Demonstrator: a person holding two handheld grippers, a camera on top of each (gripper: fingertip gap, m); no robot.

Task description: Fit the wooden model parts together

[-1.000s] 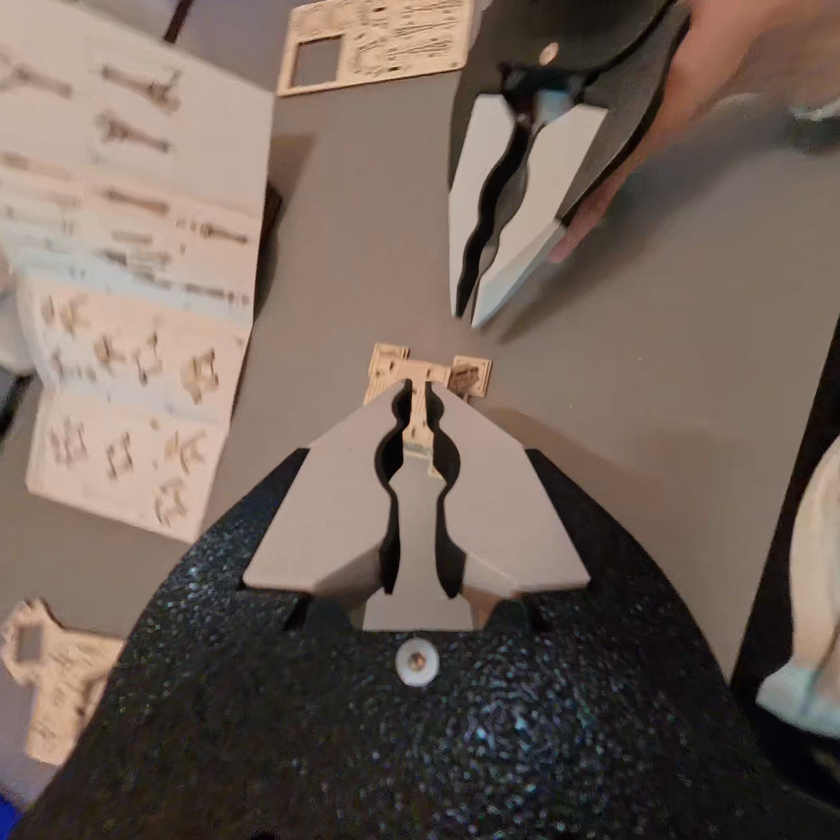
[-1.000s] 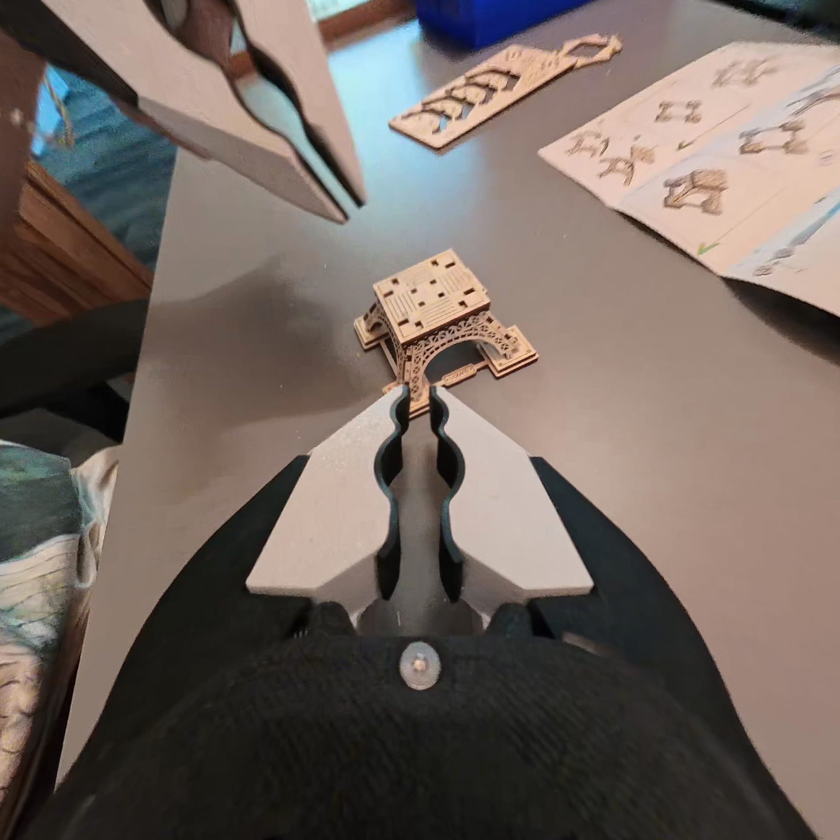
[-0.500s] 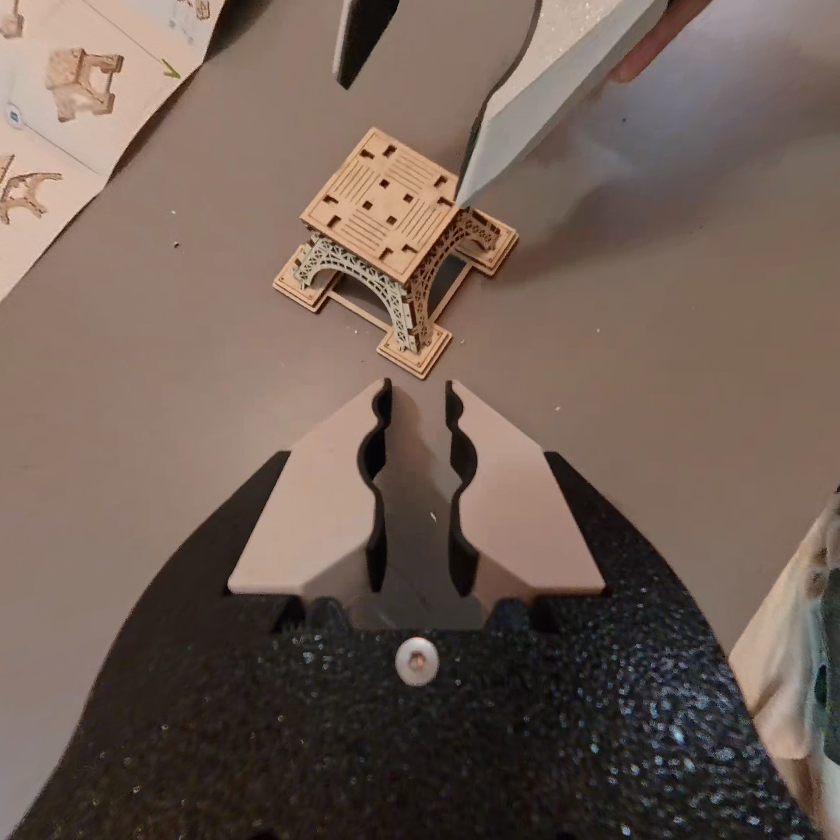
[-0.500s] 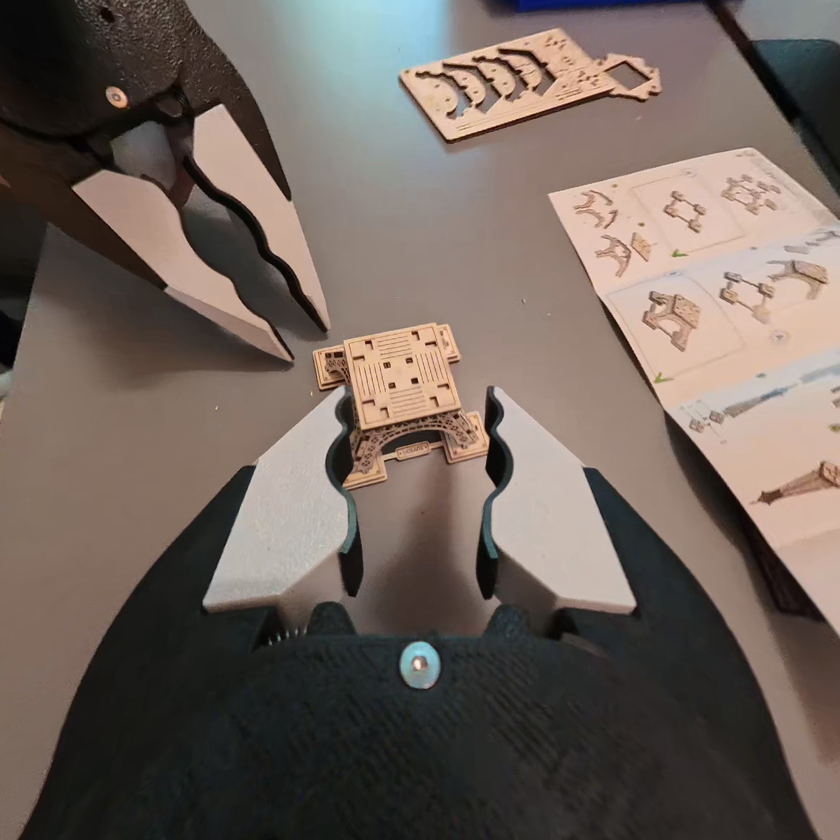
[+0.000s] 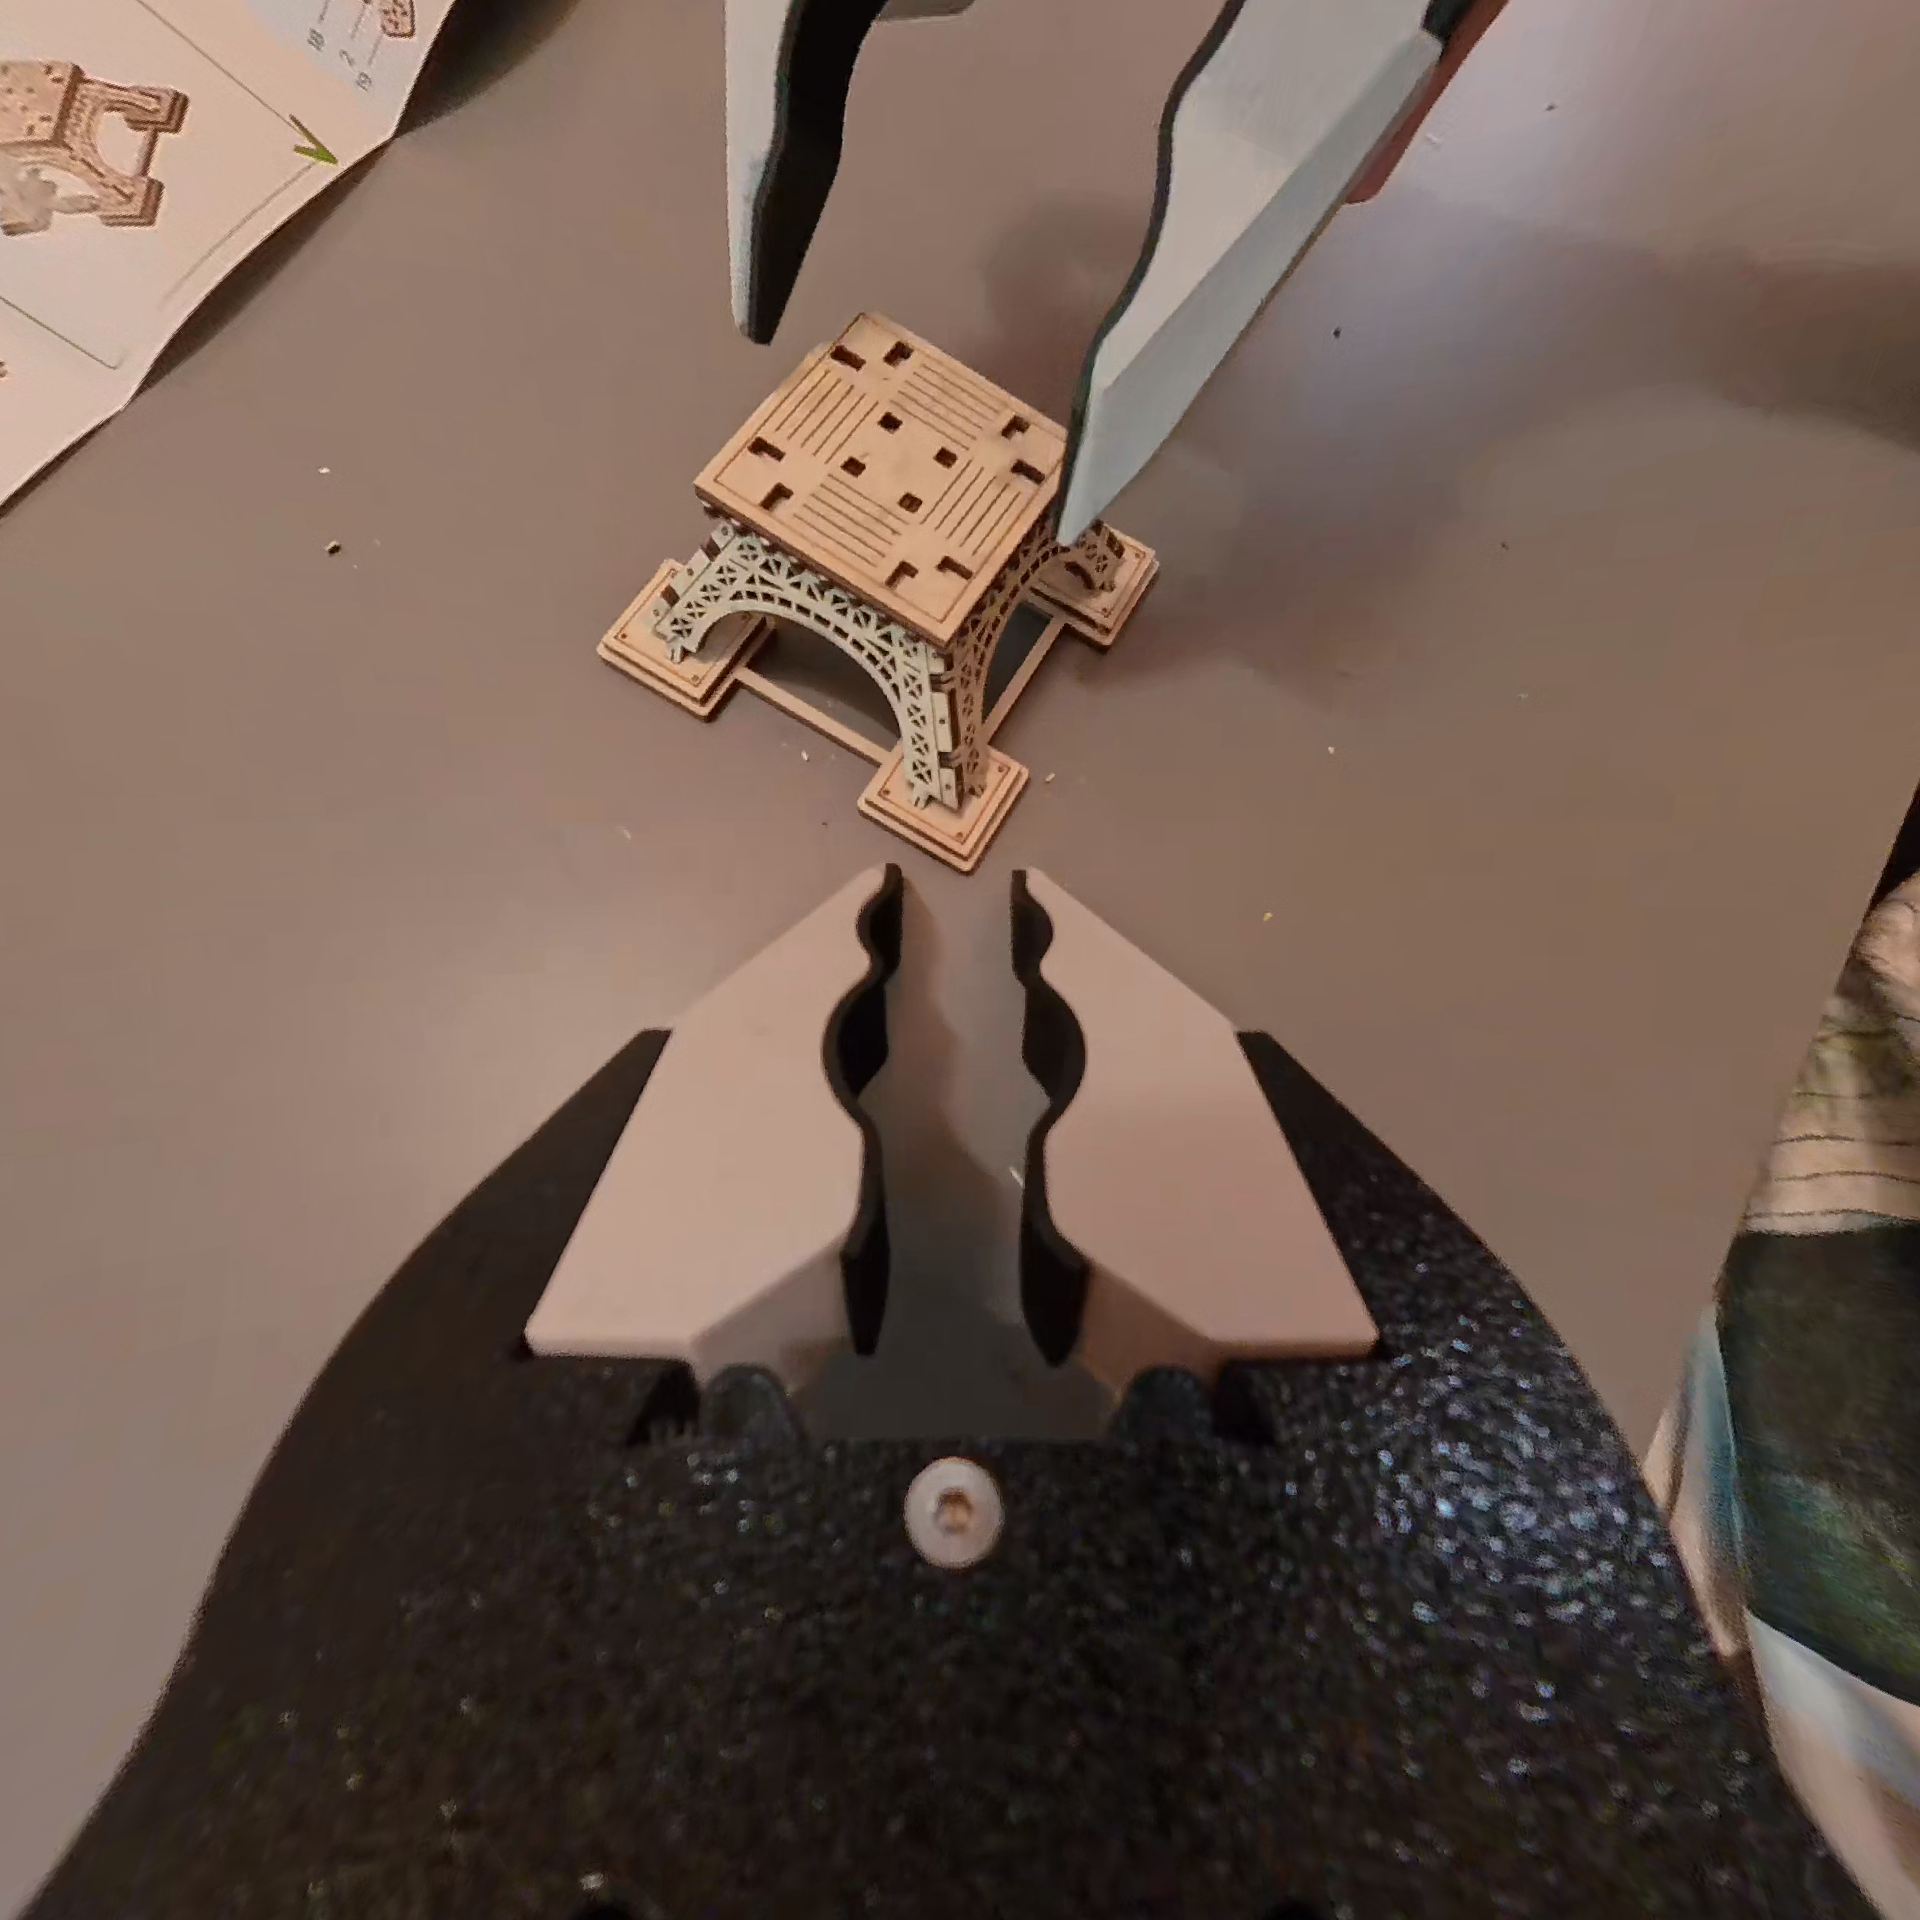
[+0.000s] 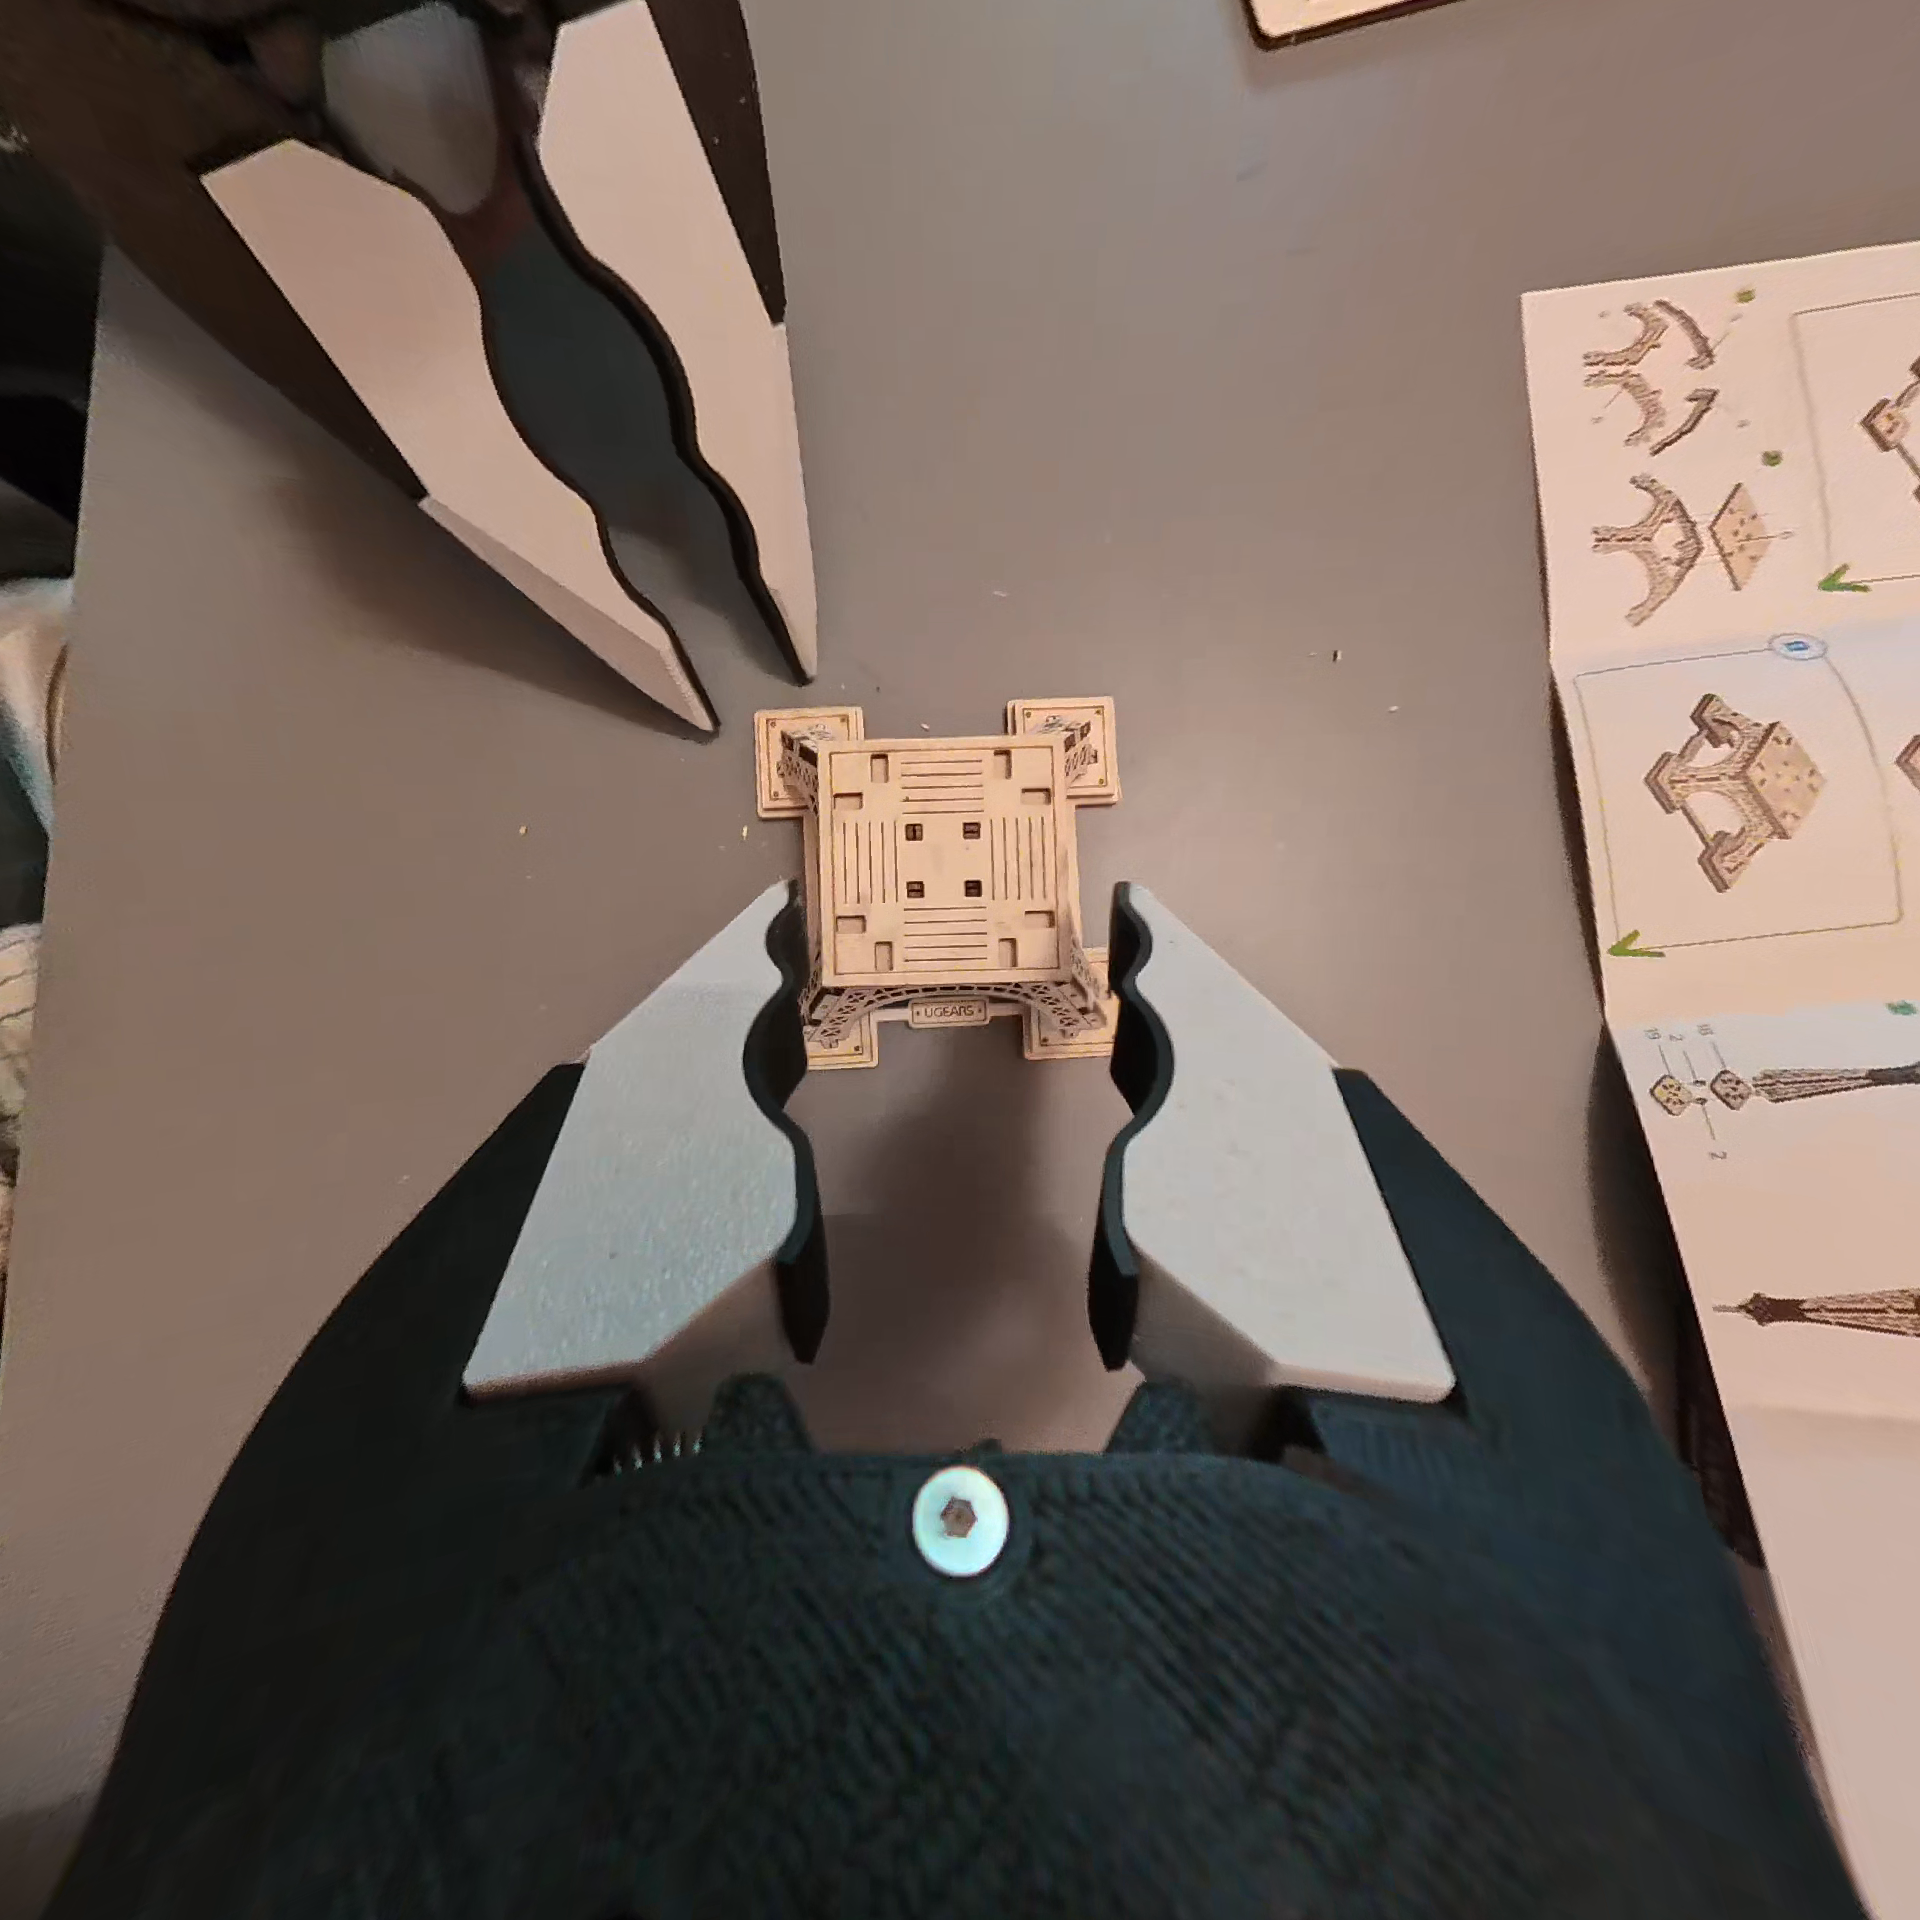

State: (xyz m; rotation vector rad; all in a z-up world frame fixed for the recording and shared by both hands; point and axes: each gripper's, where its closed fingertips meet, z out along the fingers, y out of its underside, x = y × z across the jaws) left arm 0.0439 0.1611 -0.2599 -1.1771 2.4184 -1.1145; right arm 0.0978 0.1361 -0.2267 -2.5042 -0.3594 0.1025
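A small wooden tower base (image 5: 883,488) with four lattice legs and a slotted square top stands on the grey table (image 5: 364,831). In the right wrist view the tower base (image 6: 940,862) sits between my right gripper's fingertips. My right gripper (image 6: 956,894) is wide open, one finger on each side of the square top; I cannot tell if they touch it. It also shows in the left wrist view (image 5: 914,431). My left gripper (image 5: 956,878) is slightly open and empty, just short of the nearest foot. It shows at upper left in the right wrist view (image 6: 756,698).
A folded instruction sheet (image 6: 1745,727) lies right of the model; it is at upper left in the left wrist view (image 5: 156,208). A wooden part sheet (image 6: 1340,16) peeks in at the far edge. Patterned cloth (image 5: 1849,1299) lies past the table edge.
My left gripper let go of the wooden model and drew back a little. My right gripper opened wide and moved in over the model until its fingers flank the square top.
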